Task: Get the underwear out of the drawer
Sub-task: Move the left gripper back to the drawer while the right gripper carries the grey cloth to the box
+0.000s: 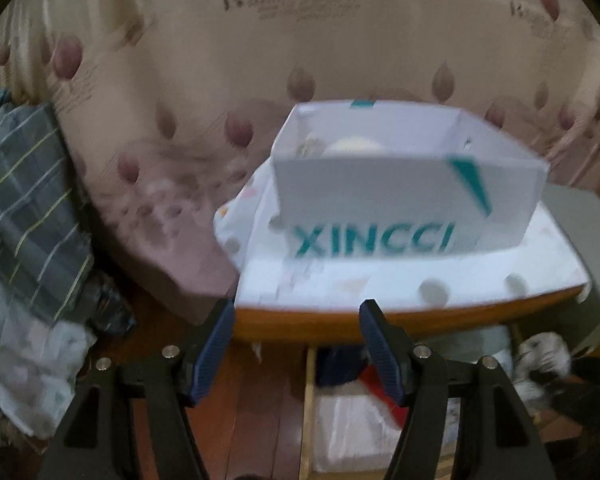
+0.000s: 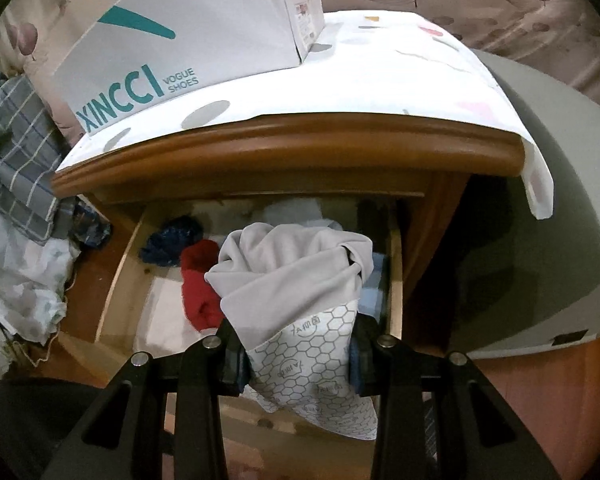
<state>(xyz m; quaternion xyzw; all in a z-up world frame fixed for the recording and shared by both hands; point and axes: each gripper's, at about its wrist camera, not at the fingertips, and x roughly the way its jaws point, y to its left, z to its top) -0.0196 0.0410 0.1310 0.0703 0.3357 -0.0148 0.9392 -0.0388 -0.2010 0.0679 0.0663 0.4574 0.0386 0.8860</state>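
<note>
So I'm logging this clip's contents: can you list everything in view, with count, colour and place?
grey underwear with hexagon-print lining: one, grey and white, held above the open drawer
open wooden drawer: one, light wood, under the nightstand top
red cloth: one, red, inside the drawer
dark blue cloth: one, blue, inside the drawer, back left
white XINCCI shoe box: one, white with teal print, on the nightstand, lid off
spotted white cover: one, white, under the box
plaid cloth: one, grey-blue, left of the nightstand
left gripper: black, blue pads, open, empty
right gripper: black, shut on the underwear
</note>
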